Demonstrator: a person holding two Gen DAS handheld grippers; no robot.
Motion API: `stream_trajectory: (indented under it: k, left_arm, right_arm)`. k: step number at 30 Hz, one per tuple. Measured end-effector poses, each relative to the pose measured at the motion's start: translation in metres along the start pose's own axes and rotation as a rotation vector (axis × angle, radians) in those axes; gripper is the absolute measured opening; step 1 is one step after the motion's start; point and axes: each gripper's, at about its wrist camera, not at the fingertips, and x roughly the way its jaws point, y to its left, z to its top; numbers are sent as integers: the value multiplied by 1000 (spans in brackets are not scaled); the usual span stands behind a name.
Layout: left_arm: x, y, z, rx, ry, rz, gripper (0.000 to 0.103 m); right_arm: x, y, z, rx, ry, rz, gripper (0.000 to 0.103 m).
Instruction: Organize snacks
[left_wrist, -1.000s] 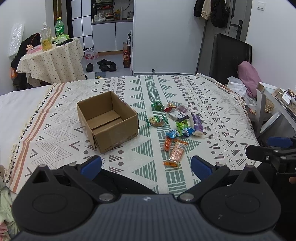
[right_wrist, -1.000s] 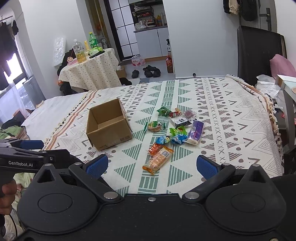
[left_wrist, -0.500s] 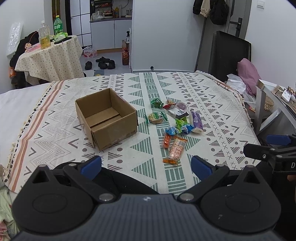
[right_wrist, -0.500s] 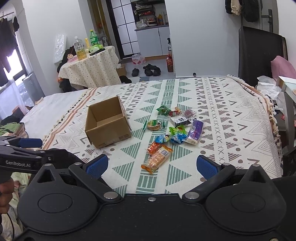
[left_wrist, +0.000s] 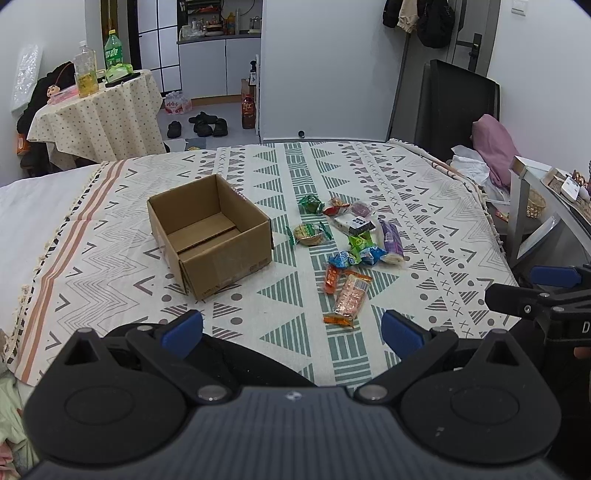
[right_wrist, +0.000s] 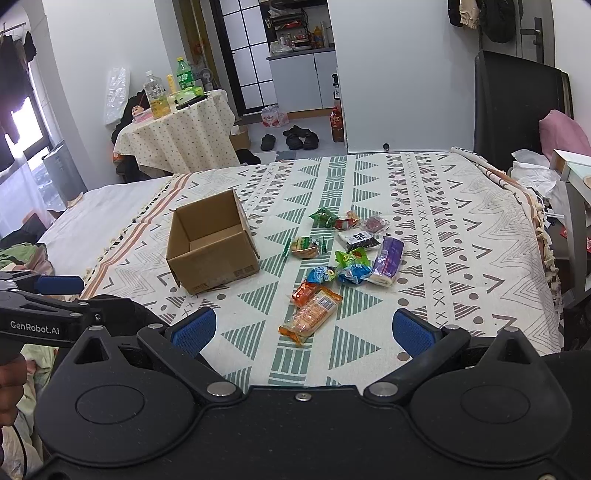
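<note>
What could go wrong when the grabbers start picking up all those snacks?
The snacks lie bunched together, so closing on the blue candy might also catch the green packet touching it. The cardboard box looks light and sits on a soft blanket, so a bump could slide or tip it. The flat orange cracker pack may be hard to pinch off the cloth.

White walls, patterned bedspread, draped round table

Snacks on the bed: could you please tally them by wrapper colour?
Green snacks: 3
Blue snacks: 2
Orange snacks: 2
Purple snacks: 2
Red snack: 1
Black-and-white snack: 1
Total: 11
</note>
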Motion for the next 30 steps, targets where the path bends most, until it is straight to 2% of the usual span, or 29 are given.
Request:
stream_trajectory:
  k: [30]
  left_arm:
    - [3,0,2,-10,-1,-5,102]
  right_arm:
    - [1,3,2,1,-6,-3,103]
